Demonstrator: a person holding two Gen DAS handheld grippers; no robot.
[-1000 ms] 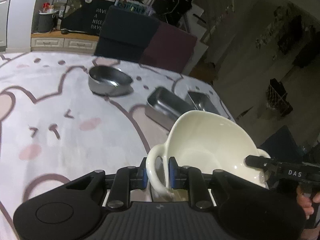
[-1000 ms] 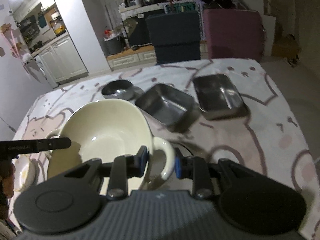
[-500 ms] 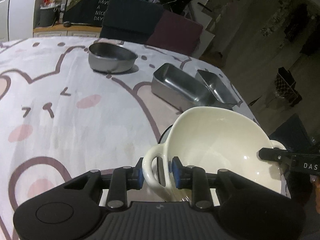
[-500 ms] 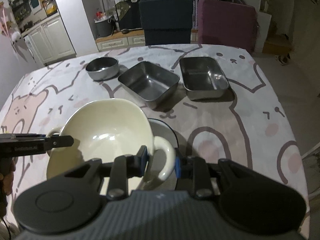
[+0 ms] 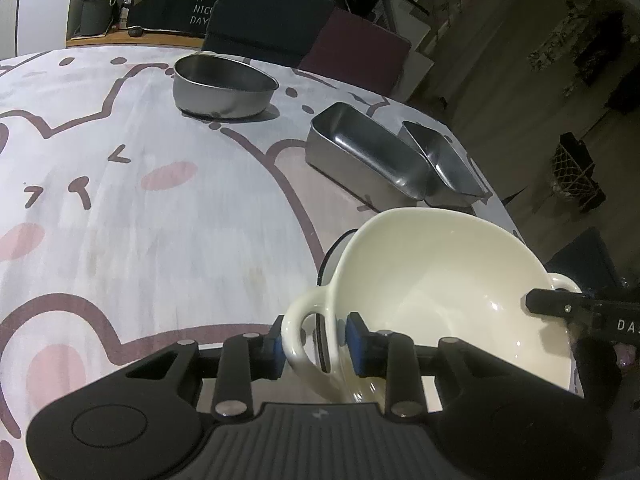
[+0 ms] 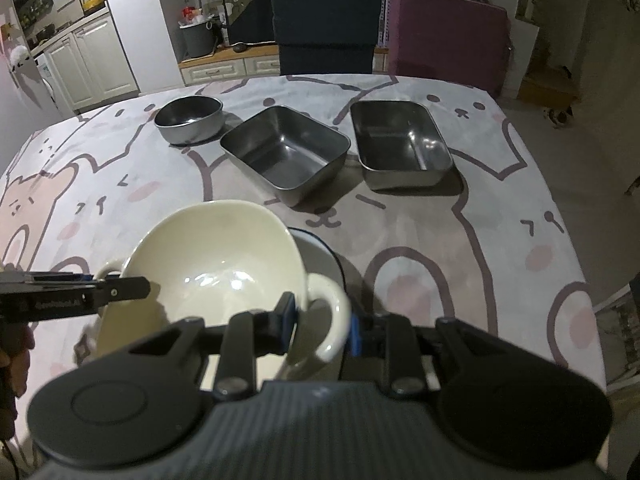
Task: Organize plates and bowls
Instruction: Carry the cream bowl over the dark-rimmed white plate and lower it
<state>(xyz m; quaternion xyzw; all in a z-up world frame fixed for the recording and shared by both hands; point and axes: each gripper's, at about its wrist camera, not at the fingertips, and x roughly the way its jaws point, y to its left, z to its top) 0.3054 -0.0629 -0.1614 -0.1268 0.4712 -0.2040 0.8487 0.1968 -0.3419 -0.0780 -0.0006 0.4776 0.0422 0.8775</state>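
Left gripper [image 5: 314, 342] straddles one loop handle of the cream bowl [image 5: 436, 292], jaws just eased apart, pads barely off it; bowl sits over a dark-rimmed plate [image 6: 320, 254] on the bear tablecloth [image 6: 440, 232]; right gripper [image 6: 320, 326] clenched on the opposite handle.

The table [image 6: 460, 264] wears a pale cloth printed with cartoon bears and pink cheek spots. Behind its far edge stand two chairs side by side: a dark blue chair [image 6: 326, 28] and, to its right, a maroon chair [image 6: 448, 40]. Beyond the blue chair runs a low wooden-topped cabinet [image 6: 236, 62] with cream drawers, a grey bin [image 6: 198, 40] standing on it. Left of the cabinet are white kitchen cupboards [image 6: 92, 60] under brighter light. Right of the table the floor [image 6: 592, 128] lies dim.
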